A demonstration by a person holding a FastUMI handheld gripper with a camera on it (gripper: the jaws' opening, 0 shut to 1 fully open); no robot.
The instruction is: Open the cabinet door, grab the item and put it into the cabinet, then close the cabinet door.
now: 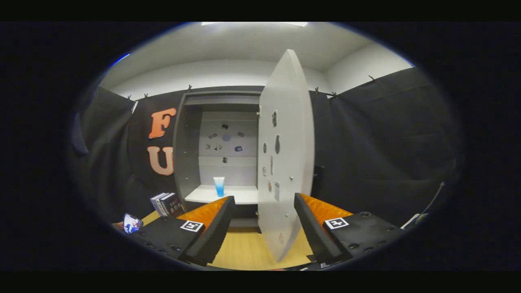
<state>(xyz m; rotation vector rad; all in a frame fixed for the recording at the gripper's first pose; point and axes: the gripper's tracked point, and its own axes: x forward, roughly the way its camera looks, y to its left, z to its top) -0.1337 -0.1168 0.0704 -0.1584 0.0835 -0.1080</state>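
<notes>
The grey cabinet (188,142) stands beyond my fingers against the black cloth wall. Its white door (285,134) is swung wide towards me and carries small stickers. The door's lower part sits between my fingers, close to the right one, with a gap to the left one. My gripper (264,199) is open and presses on nothing. Inside the cabinet, a clear cup with blue at its bottom (219,186) stands upright on the white shelf (240,196), just beyond my left fingertip (230,201).
A few dark books (167,203) stand left of the cabinet's base on the wooden table (248,250). A small glossy packet (132,223) lies nearer me on the left. Black cloth closes the booth on both sides.
</notes>
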